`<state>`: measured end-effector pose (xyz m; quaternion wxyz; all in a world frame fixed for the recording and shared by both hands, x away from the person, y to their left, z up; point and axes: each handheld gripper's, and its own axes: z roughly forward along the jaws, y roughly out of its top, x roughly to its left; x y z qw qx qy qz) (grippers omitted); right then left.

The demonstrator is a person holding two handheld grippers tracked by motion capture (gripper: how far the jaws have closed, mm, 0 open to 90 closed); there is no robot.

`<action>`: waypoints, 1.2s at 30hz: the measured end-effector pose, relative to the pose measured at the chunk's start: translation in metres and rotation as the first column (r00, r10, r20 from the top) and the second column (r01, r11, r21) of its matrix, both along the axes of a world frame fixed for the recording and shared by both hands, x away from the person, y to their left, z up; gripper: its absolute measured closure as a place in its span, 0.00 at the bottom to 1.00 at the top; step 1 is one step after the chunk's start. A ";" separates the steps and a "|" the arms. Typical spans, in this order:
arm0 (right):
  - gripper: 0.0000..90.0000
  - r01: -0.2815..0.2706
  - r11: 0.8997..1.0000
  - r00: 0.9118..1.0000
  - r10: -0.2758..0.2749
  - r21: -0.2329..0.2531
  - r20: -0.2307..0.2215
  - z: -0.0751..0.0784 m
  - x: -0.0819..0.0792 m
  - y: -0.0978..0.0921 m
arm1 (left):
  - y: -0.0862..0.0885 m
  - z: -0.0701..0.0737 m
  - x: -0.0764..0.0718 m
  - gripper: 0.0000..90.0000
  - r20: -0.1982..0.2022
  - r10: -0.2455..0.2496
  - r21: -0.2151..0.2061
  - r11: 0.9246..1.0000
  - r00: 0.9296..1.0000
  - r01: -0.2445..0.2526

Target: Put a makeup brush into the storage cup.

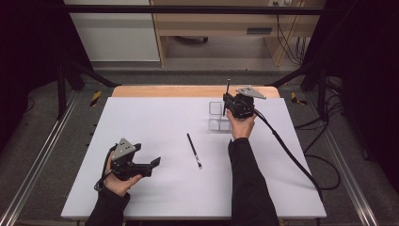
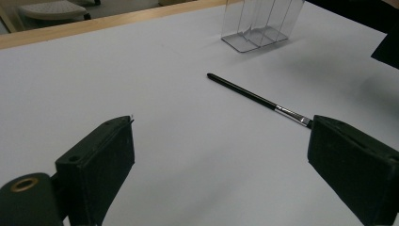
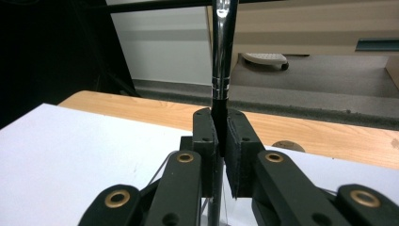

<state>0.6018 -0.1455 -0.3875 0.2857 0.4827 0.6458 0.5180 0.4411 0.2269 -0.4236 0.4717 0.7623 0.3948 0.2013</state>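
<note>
White tabletop (image 1: 155, 127): right gripper (image 1: 228, 104) jaws clamp an upright black, metal-ferruled brush (image 3: 221, 70) above the clear acrylic compartment holder (image 1: 217, 116). Left gripper (image 2: 221, 165) jaws stand wide apart; a second black brush (image 2: 256, 97) lies just ahead of them.

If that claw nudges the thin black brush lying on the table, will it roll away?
Probably: the brush looks round, slim and light, lying flat on the smooth white table. Its rigid-looking handle likely won't bend.

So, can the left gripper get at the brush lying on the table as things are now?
Probably yes. The left gripper is open, and the brush lies flat on the bare table just ahead of it, with nothing between them. The right gripper is busy farther off at the clear holder.
</note>
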 end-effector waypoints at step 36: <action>0.93 0.014 0.999 0.996 -0.017 -0.035 -0.090 -0.027 -0.002 0.001 | -0.001 -0.001 0.000 0.08 -0.004 -0.002 0.006 1.000 1.000 0.002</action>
